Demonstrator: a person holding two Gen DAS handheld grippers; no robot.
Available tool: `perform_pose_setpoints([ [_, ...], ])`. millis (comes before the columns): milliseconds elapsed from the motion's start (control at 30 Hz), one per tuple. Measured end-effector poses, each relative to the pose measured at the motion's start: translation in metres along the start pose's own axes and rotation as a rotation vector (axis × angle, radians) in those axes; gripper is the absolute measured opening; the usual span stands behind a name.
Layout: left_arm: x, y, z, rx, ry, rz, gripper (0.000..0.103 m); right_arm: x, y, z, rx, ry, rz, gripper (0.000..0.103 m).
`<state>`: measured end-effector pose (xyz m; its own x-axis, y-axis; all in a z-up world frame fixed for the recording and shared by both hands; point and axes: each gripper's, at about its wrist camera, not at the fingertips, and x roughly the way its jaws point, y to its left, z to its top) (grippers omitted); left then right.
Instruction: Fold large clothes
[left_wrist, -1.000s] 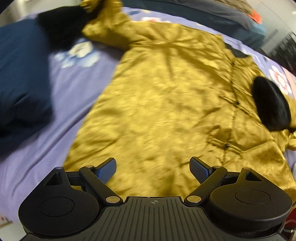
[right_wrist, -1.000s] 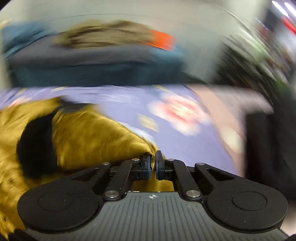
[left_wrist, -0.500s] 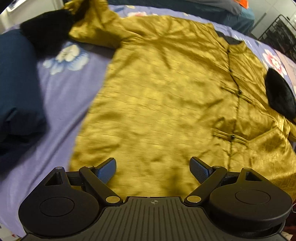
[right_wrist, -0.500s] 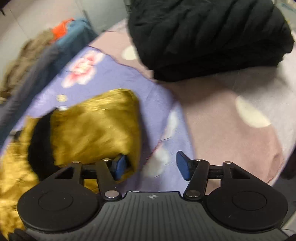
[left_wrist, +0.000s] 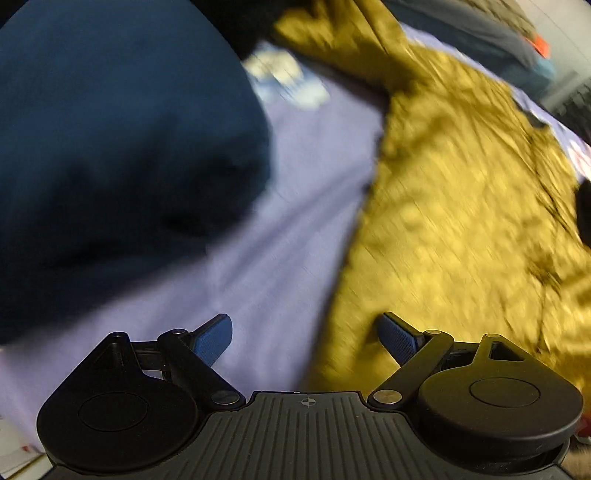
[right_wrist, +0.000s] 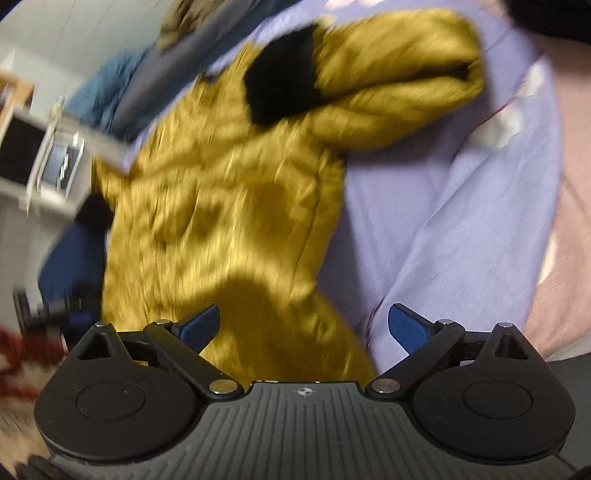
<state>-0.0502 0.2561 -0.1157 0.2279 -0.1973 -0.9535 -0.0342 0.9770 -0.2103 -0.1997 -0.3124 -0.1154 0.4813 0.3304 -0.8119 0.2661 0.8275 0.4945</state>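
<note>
We saw the shiny, crinkled gold jacket (right_wrist: 229, 206) spread flat on the lilac bedsheet (left_wrist: 273, 229), its black furry cuff (right_wrist: 280, 79) folded inward. Our left gripper (left_wrist: 306, 334) hung released above its hem edge; our right gripper (right_wrist: 303, 322) was opening, clasping nothing.

Glossy gold cloth jacket (left_wrist: 461, 206) — matt lilac sheet (left_wrist: 280, 258) beneath.
</note>
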Motion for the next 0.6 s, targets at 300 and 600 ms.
perform_pose_setpoints([
  [300,0.023,-0.045,-0.017,0.103,0.029,-0.096,0.089,0.041,0.024,-0.019,-0.168,0.164,-0.087,0.057],
  [600,-0.017,-0.021,-0.023,0.204,0.105,-0.073,0.061,-0.009,0.019,-0.019,0.017,0.216,0.201,0.011],
])
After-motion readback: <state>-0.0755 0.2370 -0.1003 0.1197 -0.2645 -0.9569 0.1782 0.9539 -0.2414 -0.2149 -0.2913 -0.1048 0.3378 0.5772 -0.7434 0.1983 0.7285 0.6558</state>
